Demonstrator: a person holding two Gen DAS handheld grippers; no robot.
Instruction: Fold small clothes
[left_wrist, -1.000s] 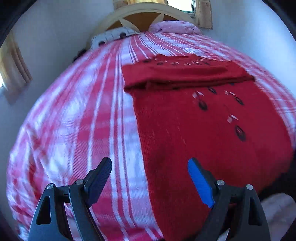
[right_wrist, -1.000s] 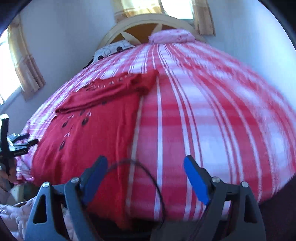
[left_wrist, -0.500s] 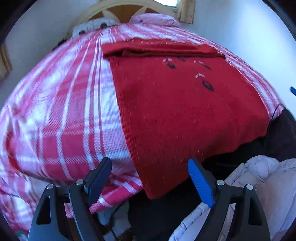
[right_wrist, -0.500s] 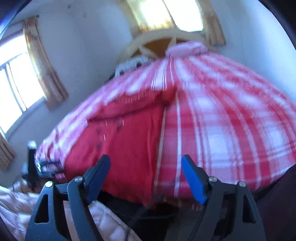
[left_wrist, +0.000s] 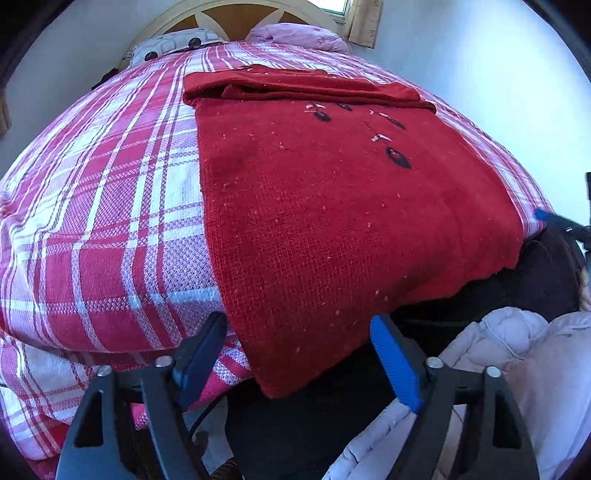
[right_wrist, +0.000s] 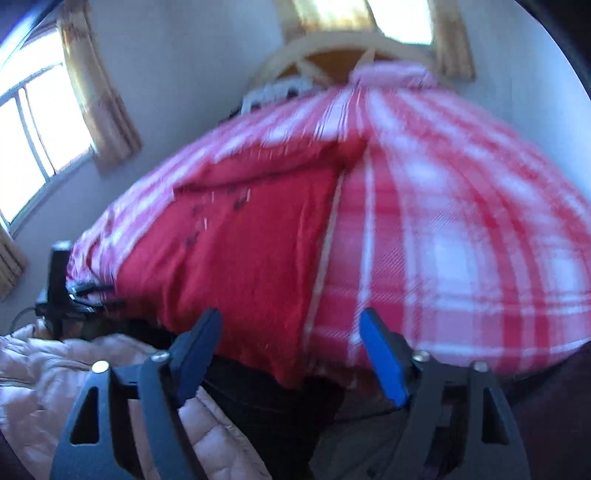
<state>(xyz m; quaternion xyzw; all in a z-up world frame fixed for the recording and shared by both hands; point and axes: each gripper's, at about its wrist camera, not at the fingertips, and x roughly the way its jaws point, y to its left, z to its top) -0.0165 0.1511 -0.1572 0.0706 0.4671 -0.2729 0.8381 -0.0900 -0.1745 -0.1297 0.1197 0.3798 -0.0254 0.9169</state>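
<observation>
We see the bed (left_wrist: 110, 206) under its red-and-white plaid cover, and the red sweater (left_wrist: 332, 221) lying flat on it, hem hanging over the near edge. Our left hand-held gripper (left_wrist: 299, 354) straddles one hem corner, jaws closing, pads untouching. Our right hand-held gripper (right_wrist: 291, 354) likewise narrows around the other corner.
</observation>
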